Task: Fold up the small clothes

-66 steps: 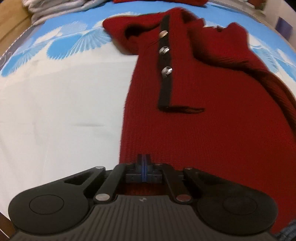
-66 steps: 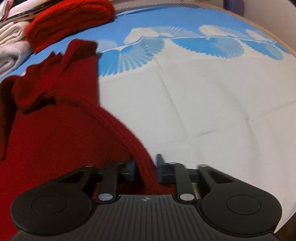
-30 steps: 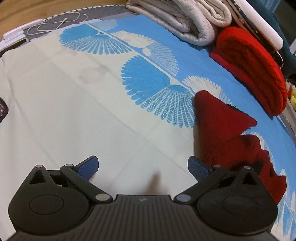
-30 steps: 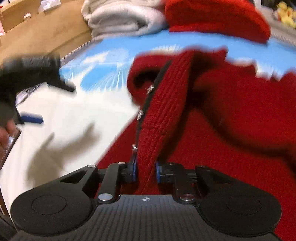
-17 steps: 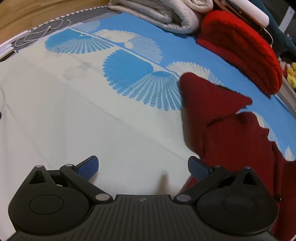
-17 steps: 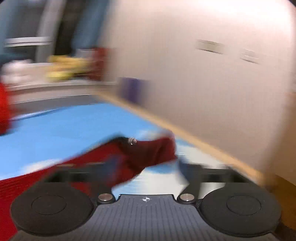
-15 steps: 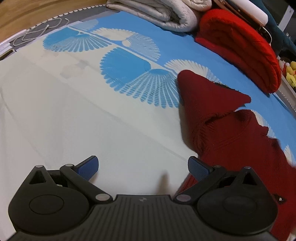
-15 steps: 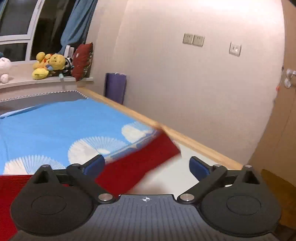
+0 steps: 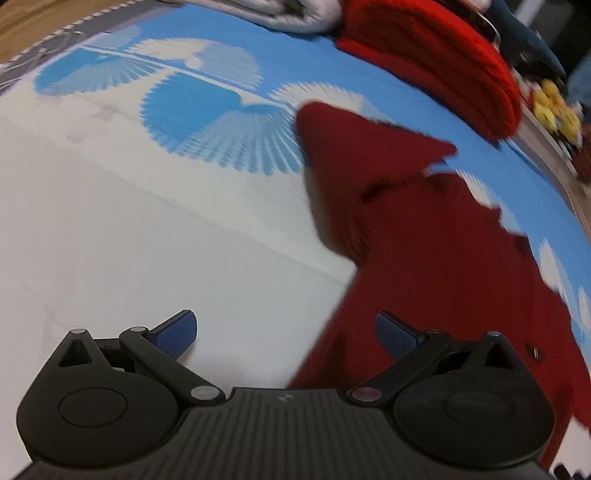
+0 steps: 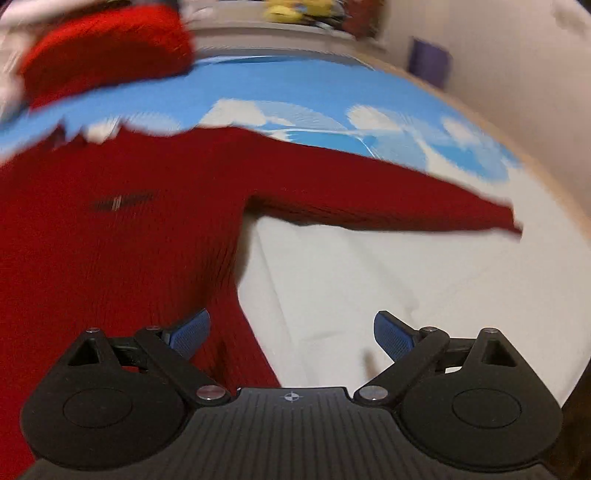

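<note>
1. Because the bed (image 9: 110,229) is wide and its white and blue sheet (image 10: 369,280) is soft, the largest risk is the surface itself: a fingertip pushed down to catch knit could pinch the sheet as well and drag it into the fold.
2. The dark red sweater (image 10: 129,229) lies spread on that sheet, body to the left in the right wrist view, one sleeve (image 10: 388,199) stretched out flat to the right. The other sleeve (image 9: 354,147) is bunched into a point near the shoulder, seen from the left wrist. If that bunch is folded over as it lies, the result will likely be lumpy and lopsided.
3. The bright red folded knit (image 9: 436,55) and the pale folded bedding (image 9: 280,14) sit at the far edge of the bed, apart from the sweater. A wide swing with a sleeve could knock them.
4. The right gripper (image 10: 291,334) stands wide with nothing between its pads; its left pad hangs over the sweater's side edge. Closing here would probably take only a thin edge, which may slip.
5. The left gripper (image 9: 286,334) is also wide and empty, mostly over bare sheet beside the sweater's hem, so a grab from here may miss.
6. Both views are blurred, so the small dark mark on the chest (image 10: 122,201) cannot be read.
</note>
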`<state>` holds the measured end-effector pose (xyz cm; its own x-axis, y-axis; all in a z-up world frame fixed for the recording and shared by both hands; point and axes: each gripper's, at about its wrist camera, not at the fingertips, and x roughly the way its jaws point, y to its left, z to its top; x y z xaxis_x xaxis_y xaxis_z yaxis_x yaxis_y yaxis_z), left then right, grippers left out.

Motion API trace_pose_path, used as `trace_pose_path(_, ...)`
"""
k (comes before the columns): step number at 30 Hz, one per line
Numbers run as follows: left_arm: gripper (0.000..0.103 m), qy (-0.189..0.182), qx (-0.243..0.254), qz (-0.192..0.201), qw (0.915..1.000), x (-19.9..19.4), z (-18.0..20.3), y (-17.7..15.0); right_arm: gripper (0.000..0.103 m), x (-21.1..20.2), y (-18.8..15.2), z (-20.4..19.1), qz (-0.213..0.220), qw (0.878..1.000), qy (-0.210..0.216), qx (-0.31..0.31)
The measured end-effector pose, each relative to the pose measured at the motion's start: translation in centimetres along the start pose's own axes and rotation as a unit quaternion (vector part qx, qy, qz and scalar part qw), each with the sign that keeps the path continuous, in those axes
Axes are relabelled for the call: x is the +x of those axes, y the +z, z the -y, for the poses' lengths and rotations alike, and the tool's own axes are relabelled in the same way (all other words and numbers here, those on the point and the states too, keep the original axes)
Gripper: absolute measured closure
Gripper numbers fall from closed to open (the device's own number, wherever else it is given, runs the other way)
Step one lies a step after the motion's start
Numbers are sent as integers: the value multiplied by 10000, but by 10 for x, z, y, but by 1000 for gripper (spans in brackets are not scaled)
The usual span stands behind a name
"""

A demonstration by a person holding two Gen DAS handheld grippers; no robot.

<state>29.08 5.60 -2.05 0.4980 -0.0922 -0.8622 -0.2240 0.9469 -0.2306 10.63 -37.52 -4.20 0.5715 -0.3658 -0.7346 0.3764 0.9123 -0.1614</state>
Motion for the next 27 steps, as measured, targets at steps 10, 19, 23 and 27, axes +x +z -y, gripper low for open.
trace_pose_path(10, 0, 229, 488, -302, 9981, 3, -4, -28, 93, -21, -41, 11, -824, 9953, 506, 80)
trace_pose_path(19, 0, 232, 328, -272, 9988, -7, -14, -31, 35, -65, -52, 19, -214, 9973, 120, 697)
trace_pose_path(23, 0, -271, 583, -607, 9961, -9, -10, -36, 24, -63, -48, -6, -23, 9999, 106, 56)
trace_pose_path(27, 0, -285, 944, -554, 9936, -16, -8, -53, 20, -37, -68, 4, -167, 9990, -92, -400)
